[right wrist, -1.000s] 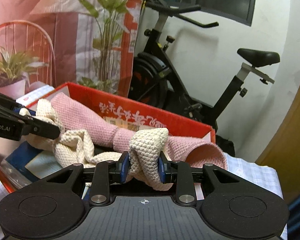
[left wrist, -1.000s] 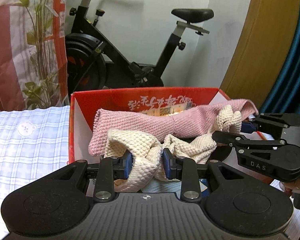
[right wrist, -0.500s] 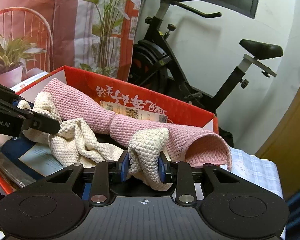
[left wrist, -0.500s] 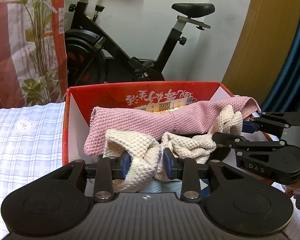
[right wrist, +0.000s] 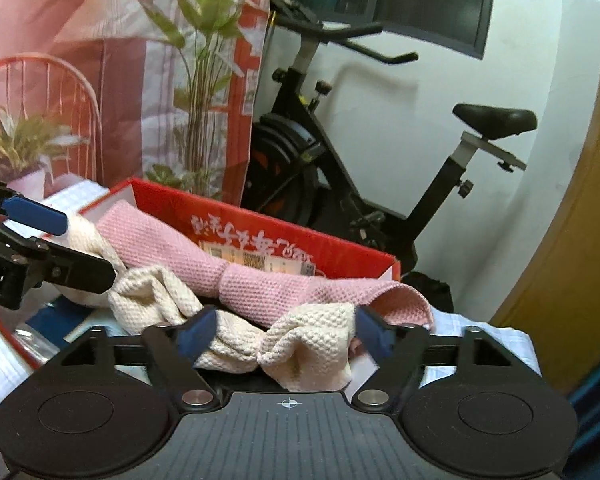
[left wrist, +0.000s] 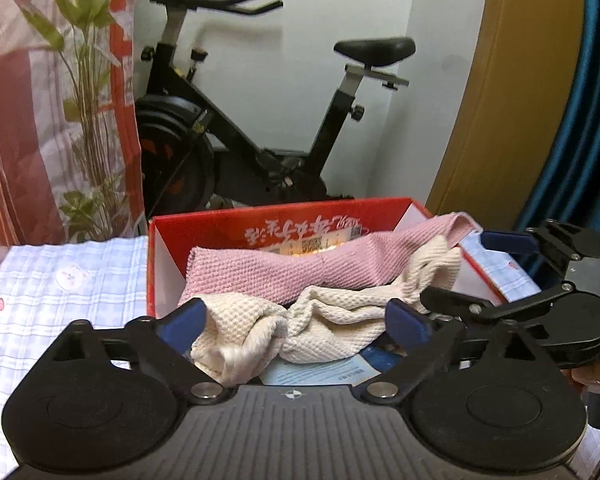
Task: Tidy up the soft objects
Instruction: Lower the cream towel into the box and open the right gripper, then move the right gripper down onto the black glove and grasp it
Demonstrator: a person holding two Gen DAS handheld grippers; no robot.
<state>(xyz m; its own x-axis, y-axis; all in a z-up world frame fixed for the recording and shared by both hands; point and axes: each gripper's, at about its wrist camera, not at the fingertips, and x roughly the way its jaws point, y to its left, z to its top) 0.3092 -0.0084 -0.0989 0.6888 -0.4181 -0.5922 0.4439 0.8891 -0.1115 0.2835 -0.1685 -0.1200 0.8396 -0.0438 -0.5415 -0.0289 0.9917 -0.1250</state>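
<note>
Left gripper point(left wrist: 296, 320) jaws wide apart, just been opening; cream towel point(left wrist: 332, 320) lies loose between them, pads not pressing it. Right gripper point(right wrist: 286, 330) same: jaws spread, just opened, other end of cream towel bunched between, unpressed. Cream towel sits in red box point(left wrist: 162, 248) at the near side, touching pink towel point(left wrist: 284, 268) draped across box behind it. Papers under towels. Box on checked cloth point(left wrist: 60, 280). Exercise bike point(left wrist: 236, 132) behind.
</note>
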